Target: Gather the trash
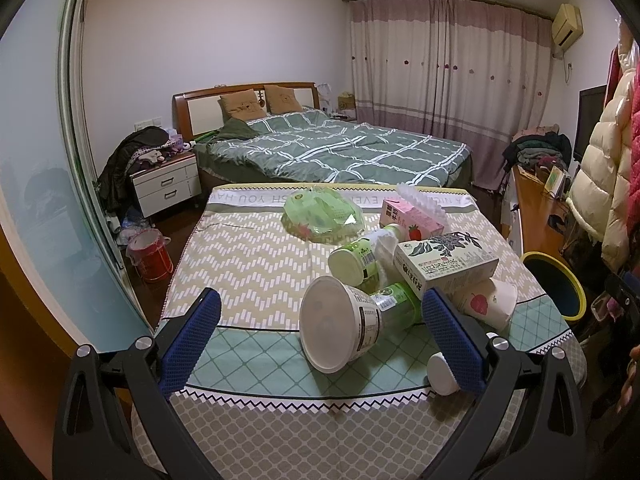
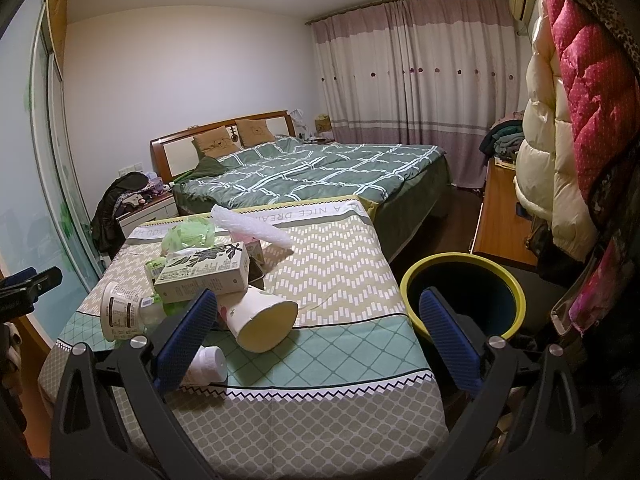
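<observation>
A heap of trash lies on the cloth-covered table: a white yogurt tub on its side, green bottles, a printed carton, a strawberry paper cup, a pink carton, a green plastic bag and a small white bottle. My left gripper is open, its fingers either side of the tub, above the table. My right gripper is open and empty over the table's front right; the paper cup lies just left of its middle. A yellow-rimmed bin stands right of the table.
A bed stands behind the table. A red bucket and a white nightstand are on the left. A wooden desk and hanging coats are on the right. A sliding glass door lines the left side.
</observation>
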